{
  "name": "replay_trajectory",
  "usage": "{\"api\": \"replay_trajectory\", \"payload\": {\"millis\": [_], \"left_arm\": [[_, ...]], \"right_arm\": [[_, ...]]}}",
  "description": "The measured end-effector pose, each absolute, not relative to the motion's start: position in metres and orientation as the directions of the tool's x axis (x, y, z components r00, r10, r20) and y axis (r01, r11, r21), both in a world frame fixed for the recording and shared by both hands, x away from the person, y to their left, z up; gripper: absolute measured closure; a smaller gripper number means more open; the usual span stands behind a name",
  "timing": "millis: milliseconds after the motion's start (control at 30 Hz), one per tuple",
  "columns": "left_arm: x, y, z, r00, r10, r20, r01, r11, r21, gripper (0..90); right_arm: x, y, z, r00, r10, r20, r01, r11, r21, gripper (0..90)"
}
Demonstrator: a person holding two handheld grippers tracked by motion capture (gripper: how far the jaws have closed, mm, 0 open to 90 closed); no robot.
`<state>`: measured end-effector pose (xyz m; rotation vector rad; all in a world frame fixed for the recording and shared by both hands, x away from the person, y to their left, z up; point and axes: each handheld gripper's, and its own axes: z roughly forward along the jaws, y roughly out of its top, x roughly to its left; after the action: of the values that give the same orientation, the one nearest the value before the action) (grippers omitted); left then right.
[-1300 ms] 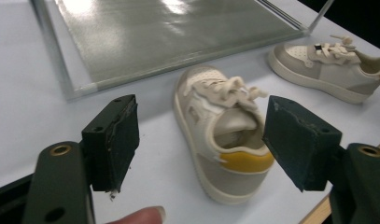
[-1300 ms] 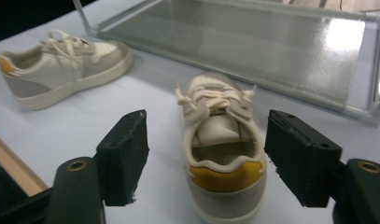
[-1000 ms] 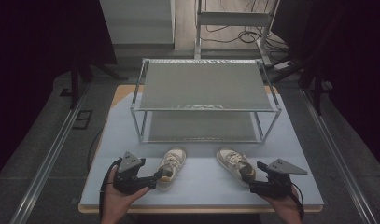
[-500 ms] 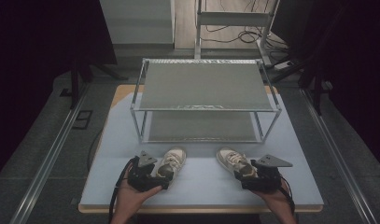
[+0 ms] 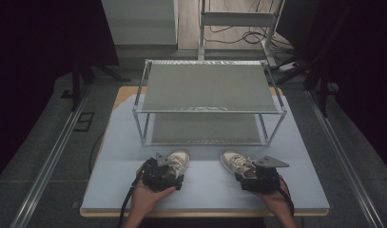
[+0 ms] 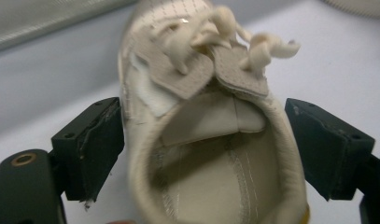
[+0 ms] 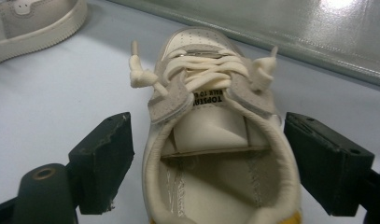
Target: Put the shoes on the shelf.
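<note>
From the high view, a two-tier metal rack (image 5: pixel 210 102) stands on the pale blue table (image 5: pixel 110 156), and what can be seen of both its shelves is bare. In front of it lie two cream shoes with their toes toward the rack: the left shoe (image 5: pixel 178 160) and the right shoe (image 5: pixel 235 161), well apart from each other. The left gripper (image 5: pixel 163 175), held in the left hand (image 5: pixel 150 197), sits at the heel of the left shoe; the right gripper (image 5: pixel 260 175), held in the right hand (image 5: pixel 276 200), sits at the heel of the right shoe. In the left gripper view, the jaws stand wide, one on each side of the left shoe's (image 6: pixel 211 135) heel collar; the left jaw is touching or nearly touching the shoe's side, the right jaw just clear of it, so nothing is clamped. In the right gripper view, the jaws are likewise spread on either side of the right shoe's (image 7: pixel 215 140) heel, with a small gap at each side, gripping nothing. The other shoe's sole edge (image 7: pixel 33 23) shows at the upper left.
</note>
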<state>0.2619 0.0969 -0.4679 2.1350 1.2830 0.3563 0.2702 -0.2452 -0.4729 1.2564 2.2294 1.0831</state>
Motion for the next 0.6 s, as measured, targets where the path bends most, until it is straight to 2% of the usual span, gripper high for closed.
{"api": "replay_trajectory", "payload": {"millis": [167,600], "left_arm": [[0.266,0.095,-0.473,0.474,0.878,-0.07,0.72,-0.341,0.604,17.7],[0.27,0.094,-0.478,0.469,0.88,-0.078,0.738,-0.342,0.581,16.6]], "right_arm": [[0.273,-0.242,-0.477,-0.54,0.84,0.053,0.572,0.32,0.755,17.6],[0.278,-0.239,-0.491,-0.514,0.858,0.026,0.588,0.329,0.739,23.3]]}}
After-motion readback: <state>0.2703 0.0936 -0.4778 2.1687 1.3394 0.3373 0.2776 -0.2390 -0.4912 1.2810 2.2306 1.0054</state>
